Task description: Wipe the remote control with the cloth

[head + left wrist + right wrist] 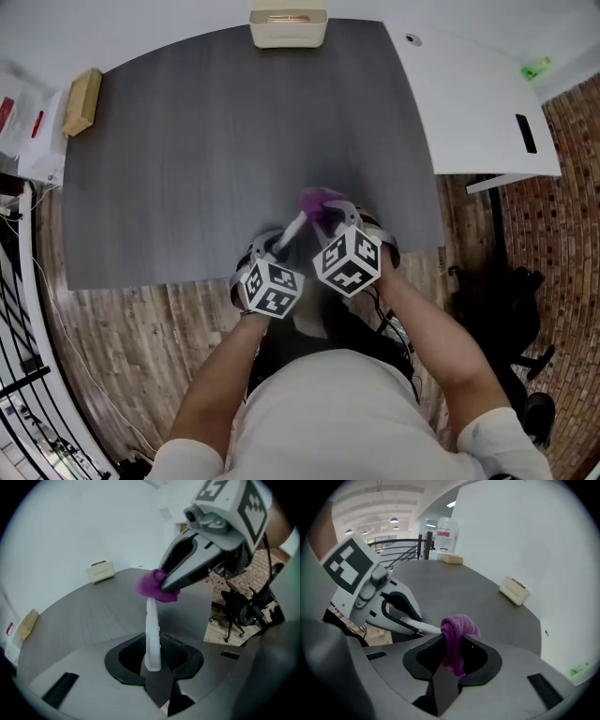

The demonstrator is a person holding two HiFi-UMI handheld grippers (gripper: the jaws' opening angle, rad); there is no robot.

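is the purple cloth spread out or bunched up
Bunched up: the cloth is a wad pinched in the right hand-held gripper, touching the remote control.

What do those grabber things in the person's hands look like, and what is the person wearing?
The left gripper and right gripper are pale grey plastic with long pointed jaws, black on the inside. Each carries a white cube with black square markers on top. The person wears a light short-sleeved shirt.
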